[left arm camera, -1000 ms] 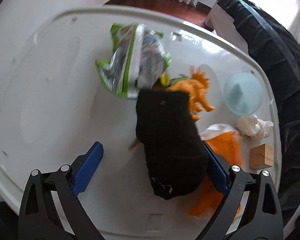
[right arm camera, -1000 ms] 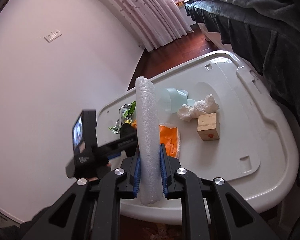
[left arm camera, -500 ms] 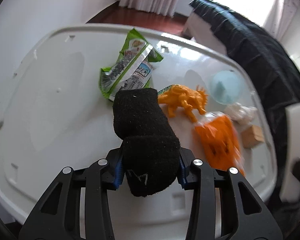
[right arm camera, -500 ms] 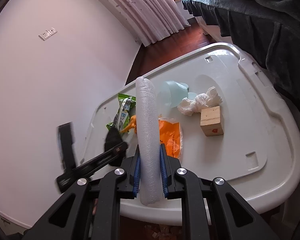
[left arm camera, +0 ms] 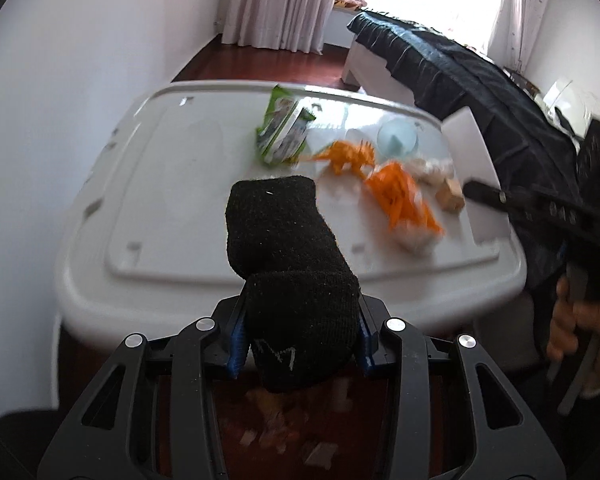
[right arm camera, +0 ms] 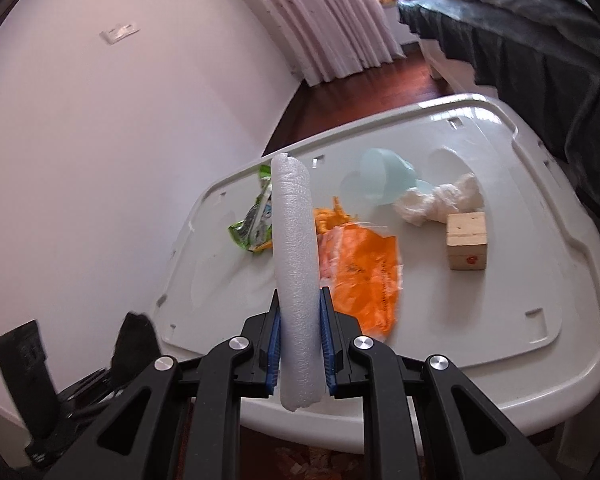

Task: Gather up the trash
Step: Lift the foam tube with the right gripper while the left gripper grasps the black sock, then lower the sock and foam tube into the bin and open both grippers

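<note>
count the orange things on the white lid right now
2. An orange plastic bag lies flat near the lid's middle, and an orange toy dinosaur stands just behind it, beside the green snack wrapper. The foam roll may hide more.

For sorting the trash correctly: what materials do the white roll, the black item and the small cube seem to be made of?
White roll: probably foam sheet, matte, with a fine bubbly texture. Black item: knitted fabric, likely a sock; fuzzy surface, soft folds. Small cube: seemingly unpainted wood, pale tan with faint grain and a red mark.
</note>
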`<act>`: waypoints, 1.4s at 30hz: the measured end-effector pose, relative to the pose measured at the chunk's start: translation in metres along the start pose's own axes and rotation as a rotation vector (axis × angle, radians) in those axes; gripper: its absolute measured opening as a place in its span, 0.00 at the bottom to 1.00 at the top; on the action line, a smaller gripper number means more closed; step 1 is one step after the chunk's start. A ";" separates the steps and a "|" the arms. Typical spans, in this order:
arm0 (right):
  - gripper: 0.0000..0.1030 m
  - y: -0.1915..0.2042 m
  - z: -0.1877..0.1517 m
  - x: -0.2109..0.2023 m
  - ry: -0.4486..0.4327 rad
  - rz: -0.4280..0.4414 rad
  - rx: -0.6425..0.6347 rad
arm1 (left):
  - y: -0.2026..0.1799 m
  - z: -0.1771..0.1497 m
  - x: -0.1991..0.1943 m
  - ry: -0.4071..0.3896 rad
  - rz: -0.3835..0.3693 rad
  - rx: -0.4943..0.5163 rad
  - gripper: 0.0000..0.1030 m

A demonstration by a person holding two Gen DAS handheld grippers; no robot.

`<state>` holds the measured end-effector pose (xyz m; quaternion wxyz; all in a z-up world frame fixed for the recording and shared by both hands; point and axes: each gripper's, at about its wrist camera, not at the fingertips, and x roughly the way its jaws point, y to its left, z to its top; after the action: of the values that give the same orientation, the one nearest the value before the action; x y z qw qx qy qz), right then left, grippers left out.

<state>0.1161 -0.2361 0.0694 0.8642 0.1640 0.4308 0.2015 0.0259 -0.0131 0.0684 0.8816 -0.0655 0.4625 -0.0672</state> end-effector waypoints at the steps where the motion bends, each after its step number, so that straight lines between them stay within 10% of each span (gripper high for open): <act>1: 0.17 0.006 -0.010 -0.002 0.000 0.013 -0.012 | 0.001 -0.009 -0.003 0.007 0.007 0.001 0.39; 17: 0.17 0.026 -0.204 0.024 0.303 -0.105 0.038 | 0.029 -0.143 0.043 0.333 0.057 -0.037 0.39; 31: 0.18 0.017 -0.217 0.049 0.428 -0.165 0.034 | 0.027 -0.154 0.075 0.430 0.091 -0.015 0.40; 33: 0.23 0.017 -0.218 0.048 0.435 -0.173 0.030 | 0.023 -0.153 0.077 0.446 0.078 -0.006 0.44; 35: 0.54 0.019 -0.215 0.050 0.415 -0.197 0.033 | 0.020 -0.154 0.079 0.459 0.102 0.030 0.59; 42: 0.57 0.007 -0.201 0.029 0.312 -0.195 0.113 | 0.015 -0.143 0.065 0.363 0.136 0.055 0.75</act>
<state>-0.0326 -0.1939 -0.0629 0.7917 0.1364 0.5842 0.1153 -0.0546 -0.0174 -0.0671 0.7876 0.0034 0.6154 -0.0308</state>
